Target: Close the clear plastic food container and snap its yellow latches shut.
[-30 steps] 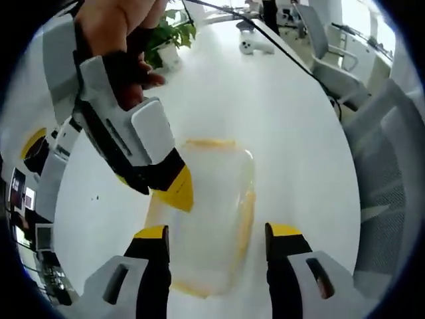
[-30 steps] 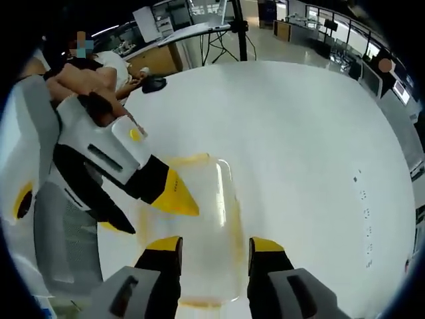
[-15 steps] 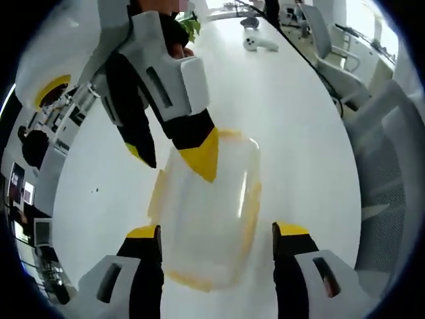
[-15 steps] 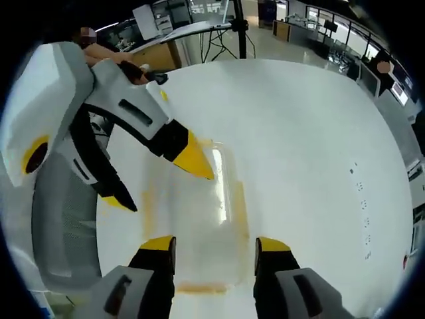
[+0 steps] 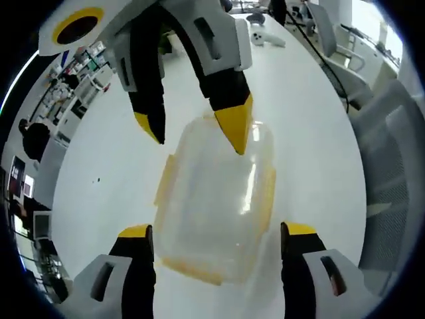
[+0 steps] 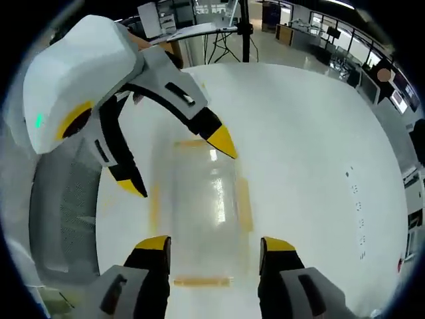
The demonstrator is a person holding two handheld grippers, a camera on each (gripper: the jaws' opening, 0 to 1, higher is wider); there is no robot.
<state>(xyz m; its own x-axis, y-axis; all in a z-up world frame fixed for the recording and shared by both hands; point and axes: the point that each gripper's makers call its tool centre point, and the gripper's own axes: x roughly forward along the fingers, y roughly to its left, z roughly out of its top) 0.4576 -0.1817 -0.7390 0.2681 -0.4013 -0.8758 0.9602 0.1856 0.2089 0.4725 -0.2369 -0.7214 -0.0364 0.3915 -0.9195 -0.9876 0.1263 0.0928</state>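
Box [image 5: 216, 199] sits mid-frame on the table [image 5: 312, 113], between my left claw [image 5: 216, 242] tips; lid looks on. Left claw spread wide, empty. My right claw [image 6: 211, 249] also apart, empty, straddling the box's near end. Looks light, thin clear plastic, prob slippery; I'd press the yellow latches [image 6: 244, 205] at the edges, not squeeze the walls.

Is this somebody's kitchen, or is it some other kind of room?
Probably not a kitchen: it looks like an office or lab. The clear container sits on a big white table, with mesh office chairs beside it, and desks and a tripod stand farther back.
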